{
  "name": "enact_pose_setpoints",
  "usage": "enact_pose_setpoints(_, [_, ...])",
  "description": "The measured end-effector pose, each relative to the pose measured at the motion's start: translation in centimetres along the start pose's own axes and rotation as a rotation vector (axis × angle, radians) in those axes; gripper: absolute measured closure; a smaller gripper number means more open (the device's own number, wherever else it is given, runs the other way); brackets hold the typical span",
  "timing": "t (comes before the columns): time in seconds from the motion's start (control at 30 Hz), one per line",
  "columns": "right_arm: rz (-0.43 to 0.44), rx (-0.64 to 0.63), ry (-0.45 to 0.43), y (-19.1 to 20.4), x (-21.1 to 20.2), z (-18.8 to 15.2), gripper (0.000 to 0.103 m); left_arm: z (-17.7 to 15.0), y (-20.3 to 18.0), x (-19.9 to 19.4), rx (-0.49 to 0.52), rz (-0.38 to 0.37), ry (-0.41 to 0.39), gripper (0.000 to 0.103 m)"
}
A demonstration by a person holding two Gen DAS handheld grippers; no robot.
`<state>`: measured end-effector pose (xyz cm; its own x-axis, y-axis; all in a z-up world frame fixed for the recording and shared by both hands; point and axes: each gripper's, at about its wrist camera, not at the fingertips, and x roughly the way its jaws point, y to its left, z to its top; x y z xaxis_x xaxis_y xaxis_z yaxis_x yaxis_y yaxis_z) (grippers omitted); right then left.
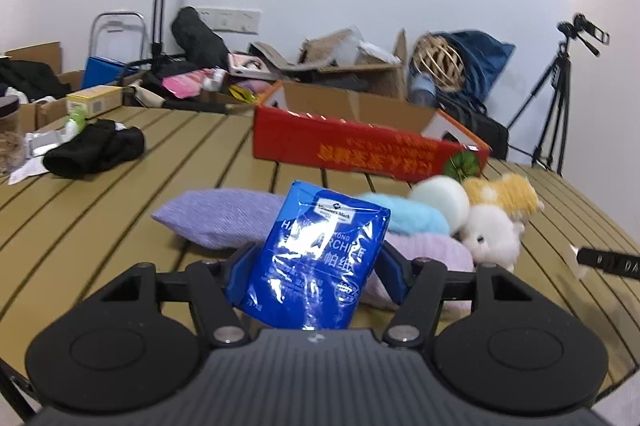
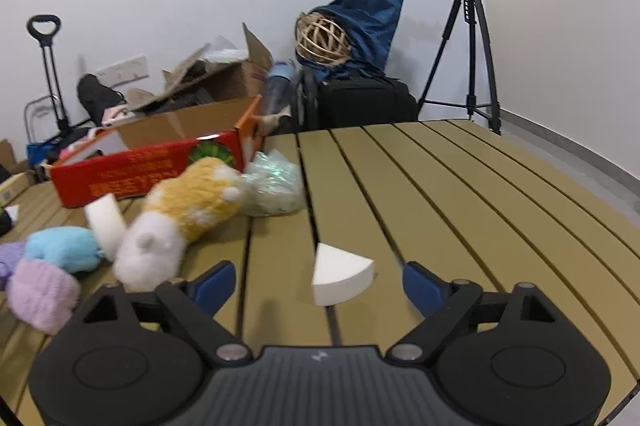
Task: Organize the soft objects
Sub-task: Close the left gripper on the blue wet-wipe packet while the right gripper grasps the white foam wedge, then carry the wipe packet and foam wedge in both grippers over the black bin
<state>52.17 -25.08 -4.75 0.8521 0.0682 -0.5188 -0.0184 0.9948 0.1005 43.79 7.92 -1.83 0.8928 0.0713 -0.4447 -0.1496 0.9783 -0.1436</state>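
Left tool [image 1: 316, 266] clamps blue tissue pack [image 1: 316, 258].

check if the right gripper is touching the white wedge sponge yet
Apart. The right wrist view shows the white wedge sponge lying between the right gripper pads with bare table on both sides.

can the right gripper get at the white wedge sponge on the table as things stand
Probably yes. The white wedge sponge lies alone on the table just ahead of the right gripper, between its open blue fingers, which don't touch it. Nothing blocks the way; the plush toy sits off left.
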Motion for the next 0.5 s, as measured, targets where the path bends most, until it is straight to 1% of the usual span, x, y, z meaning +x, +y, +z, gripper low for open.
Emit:
enact_pose_setpoints(0.1, [-0.027,-0.018,0.024,0.1,1.0,0.2,0.029,0.3,0.3,-0.2,-0.015,0.006,-0.009,0.039])
enact_pose_setpoints(0.2, [-0.033,-0.031,0.047,0.2,1.9,0.3,0.035,0.4,0.5,-0.2,-0.024,0.004,-0.007,0.039])
enact_pose_setpoints(0.23, [-0.04,-0.035,0.057,0.2,2.3,0.3,0.04,0.4,0.5,-0.2,-0.025,0.001,-0.006,0.039])
enact_pose_setpoints(0.3, [-0.051,-0.036,0.073,0.3,3.0,0.4,0.046,0.4,0.4,-0.2,-0.02,0.0,-0.008,0.039])
enact_pose_setpoints(0.37, [-0.055,-0.031,0.092,0.2,3.6,0.4,0.056,0.4,0.4,-0.2,-0.012,0.0,-0.01,0.039])
enact_pose_setpoints(0.43, [-0.069,-0.036,0.088,0.1,3.8,0.4,0.071,0.3,0.3,-0.2,-0.008,0.0,-0.011,0.039])
enact_pose_setpoints(0.5, [-0.061,-0.022,0.081,0.0,3.8,0.3,0.072,0.3,0.3,-0.1,-0.008,0.001,-0.012,0.039])
